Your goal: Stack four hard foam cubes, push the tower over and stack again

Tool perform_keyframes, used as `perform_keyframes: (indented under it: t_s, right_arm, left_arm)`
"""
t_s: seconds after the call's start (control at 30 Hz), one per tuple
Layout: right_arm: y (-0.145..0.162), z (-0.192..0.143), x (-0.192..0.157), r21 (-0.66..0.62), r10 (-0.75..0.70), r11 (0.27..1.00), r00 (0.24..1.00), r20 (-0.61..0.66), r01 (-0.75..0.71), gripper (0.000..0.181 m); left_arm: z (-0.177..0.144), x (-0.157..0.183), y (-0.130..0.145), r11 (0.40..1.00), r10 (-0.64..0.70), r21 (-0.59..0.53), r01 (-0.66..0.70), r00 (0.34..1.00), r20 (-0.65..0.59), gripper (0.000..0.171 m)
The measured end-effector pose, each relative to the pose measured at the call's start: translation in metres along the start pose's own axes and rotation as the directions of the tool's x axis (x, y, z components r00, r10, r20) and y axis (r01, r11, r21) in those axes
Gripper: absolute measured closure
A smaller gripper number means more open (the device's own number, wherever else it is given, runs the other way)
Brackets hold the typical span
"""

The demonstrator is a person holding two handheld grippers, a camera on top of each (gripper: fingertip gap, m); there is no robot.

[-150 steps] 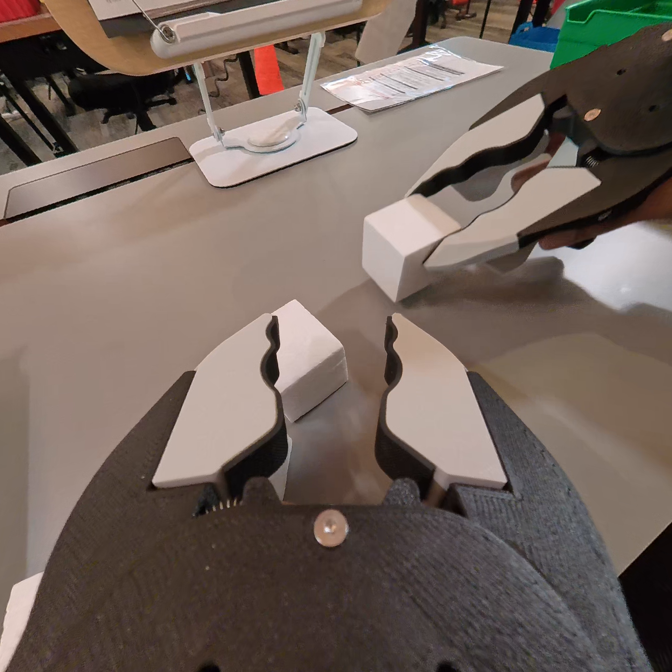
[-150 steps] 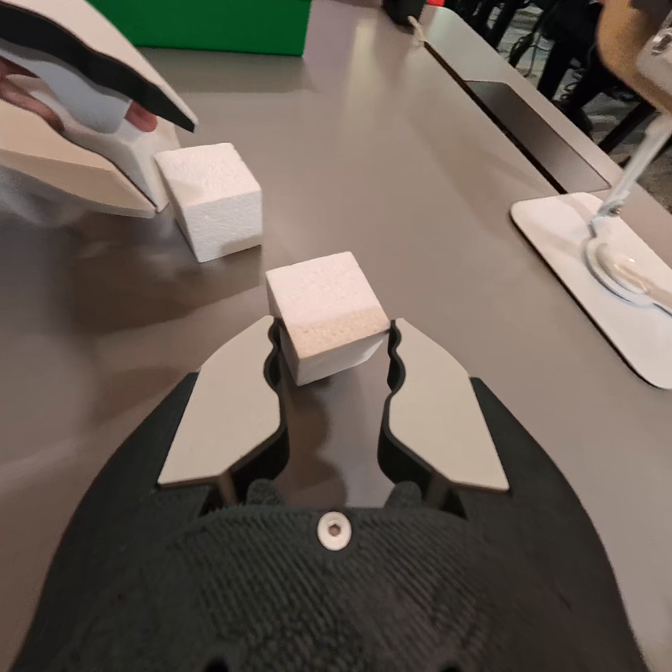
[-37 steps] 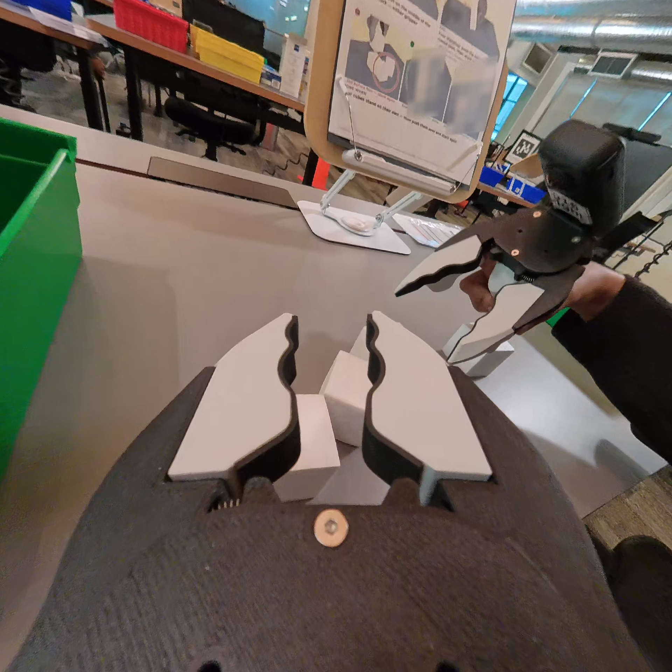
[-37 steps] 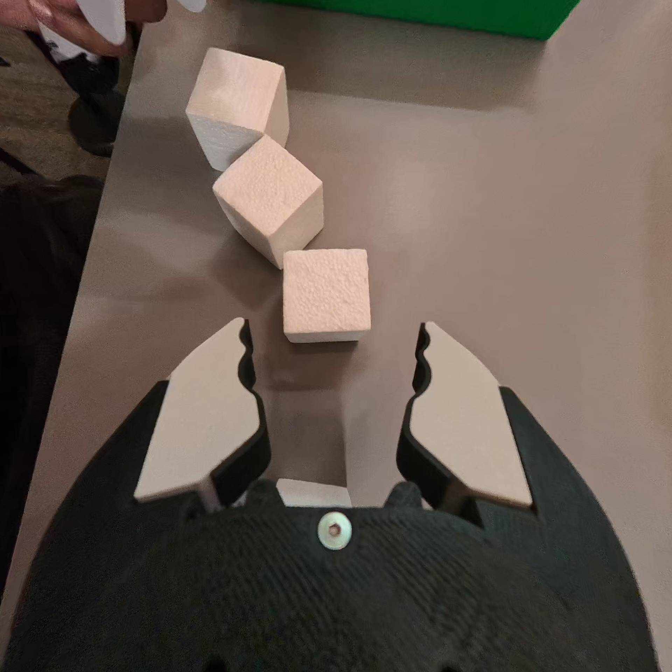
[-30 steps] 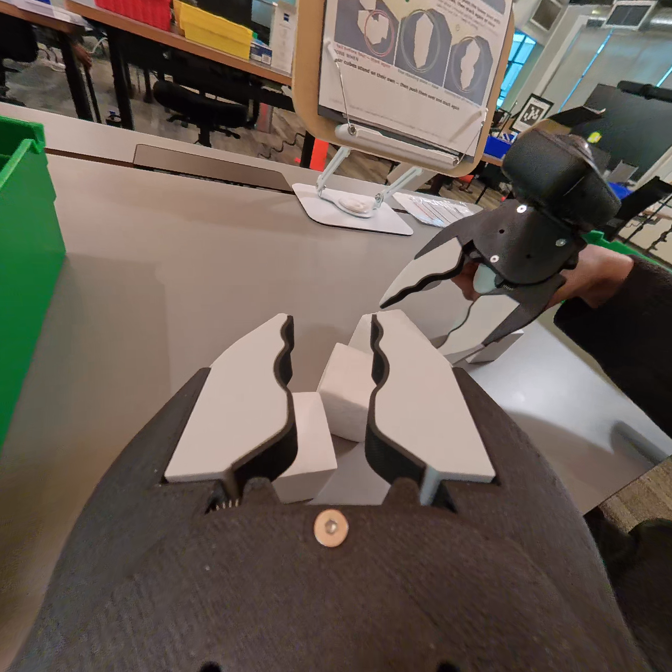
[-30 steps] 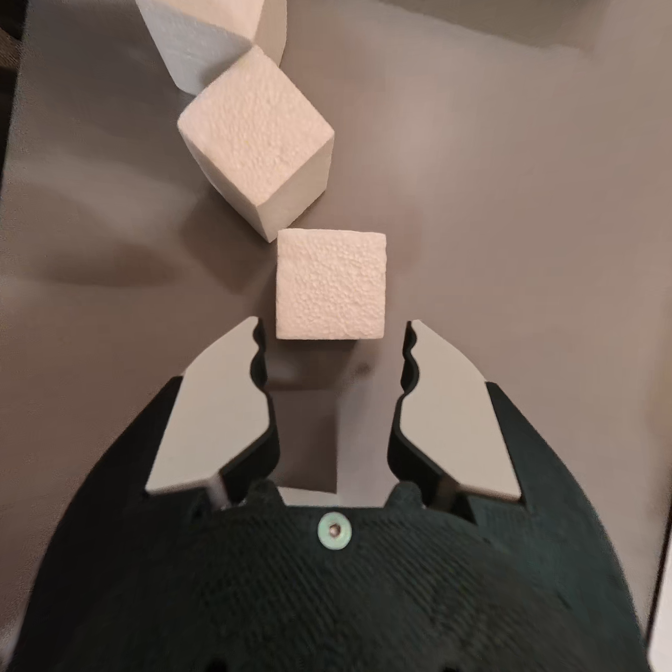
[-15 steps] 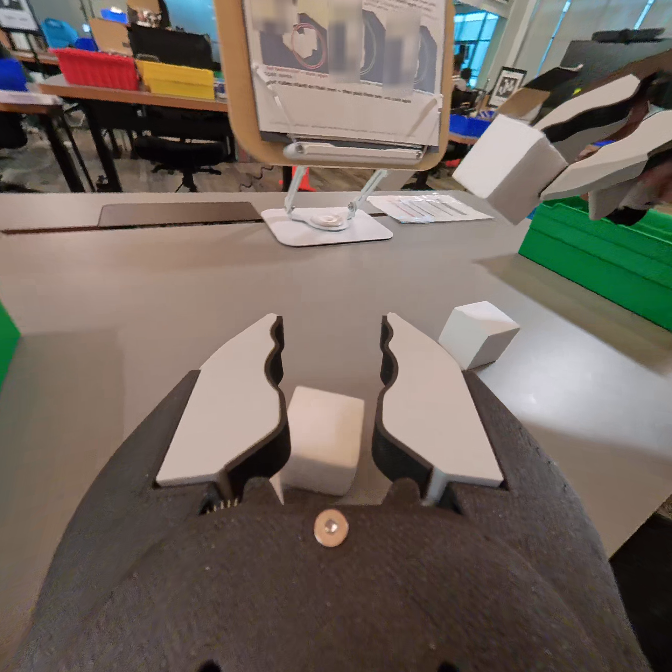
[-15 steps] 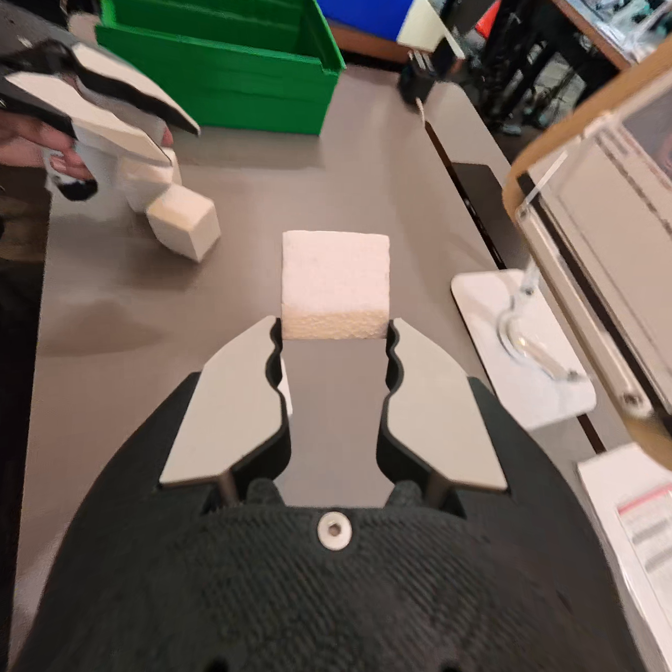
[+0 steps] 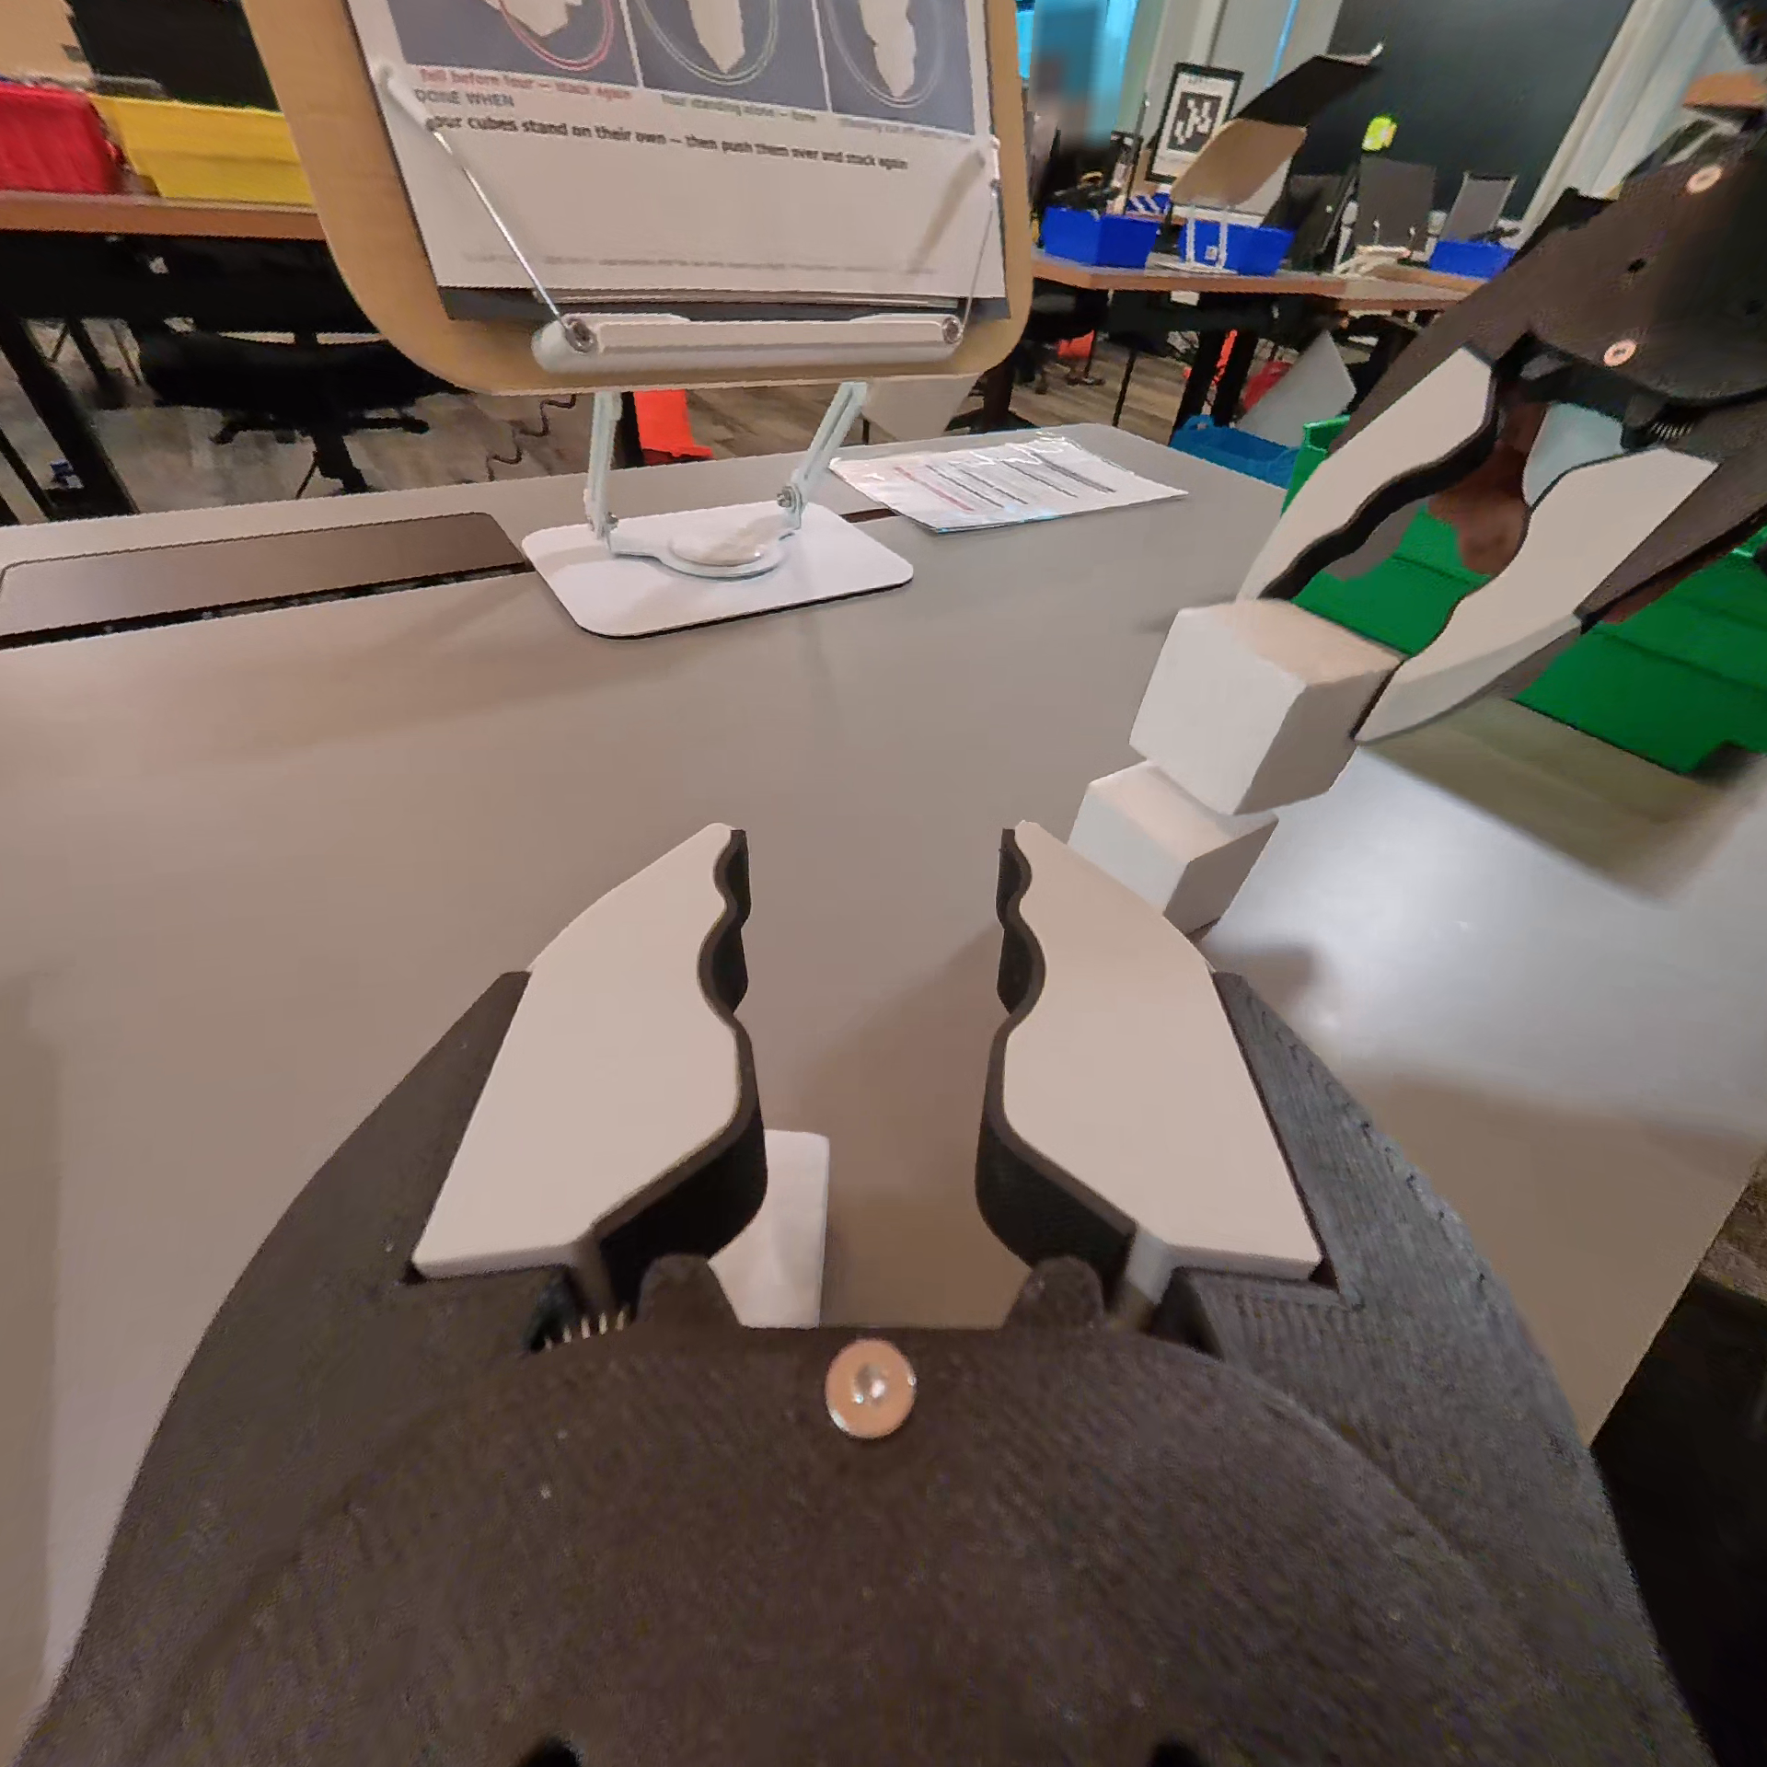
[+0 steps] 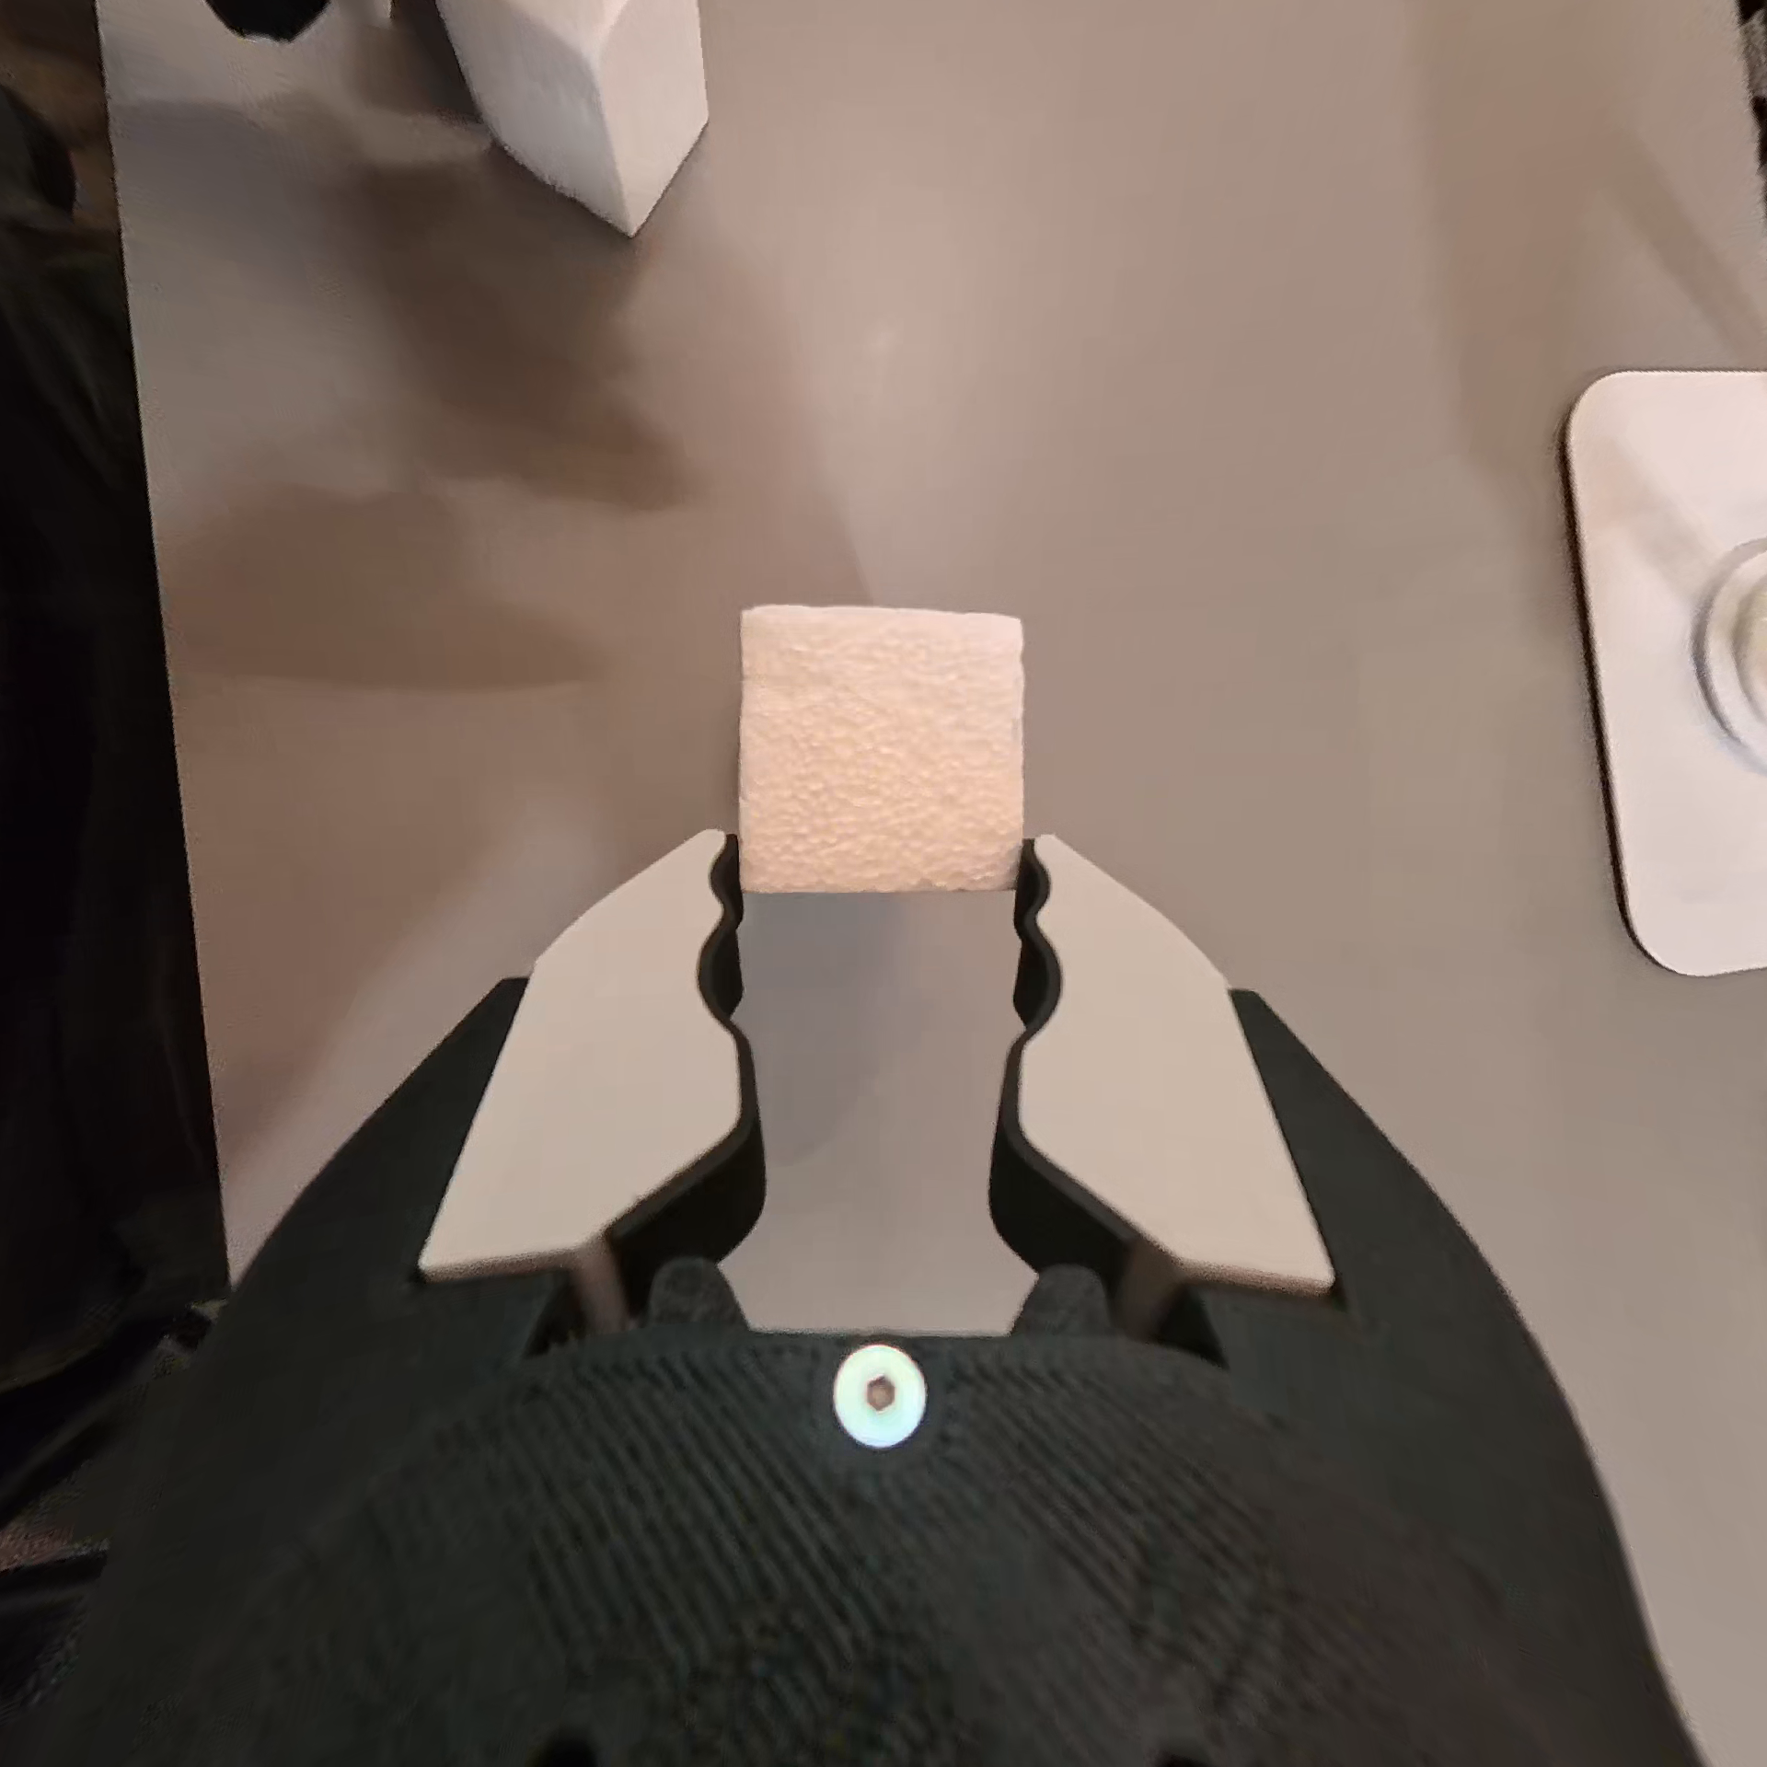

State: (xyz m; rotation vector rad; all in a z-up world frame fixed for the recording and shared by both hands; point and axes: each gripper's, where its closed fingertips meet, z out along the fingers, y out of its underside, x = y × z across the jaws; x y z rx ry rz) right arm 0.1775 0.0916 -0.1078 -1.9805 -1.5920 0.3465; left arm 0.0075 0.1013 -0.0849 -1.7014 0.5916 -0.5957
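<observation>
- Right now the right claw (image 10: 880, 846) is clamped on a white foam cube (image 10: 880, 751), which sits pinched at the very tips of its two fingers (image 10: 612, 1052) and sticks out ahead of them.
- Seen from the left wrist view, that same right claw (image 9: 1339, 660) carries the held cube (image 9: 1243, 708) tilted, just above a second foam cube (image 9: 1162, 851) that rests on the grey table (image 9: 382, 765); the two look to meet at an edge, though actual contact cannot be told.
- Meanwhile the left claw (image 9: 870, 861) stands apart and grips nothing, its tips over bare table.
- A third foam cube (image 9: 779, 1229) lies on the table low between the left claw's fingers, close to the left one, near the base of the gap; touching or not cannot be told.
- From the right wrist view, another white cube (image 10: 593, 105) shows at the upper left near the table edge.
- Behind, a wooden document stand (image 9: 669, 191) with a printed sheet rises from a white base plate (image 9: 717, 574) at the far side of the table; the plate's corner (image 10: 1683, 669) also shows at the right of the right wrist view.
- A laminated sheet (image 9: 1004, 478) lies just beside that base plate.
- A green bin (image 9: 1645, 650) sits on the table behind the right claw.
</observation>
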Motion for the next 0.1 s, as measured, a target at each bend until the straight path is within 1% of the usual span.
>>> perform_keyframes:
  t_s: [0.1]
  right_arm:
    - [-0.0019,0.0067,-0.0017,-0.026,-0.015,1.0,0.999,0.032,0.016,0.125]
  left_arm:
    - [-0.0041,-0.005,0.0015,1.0,-0.018,-0.003,0.018,1.0,0.012,0.121]
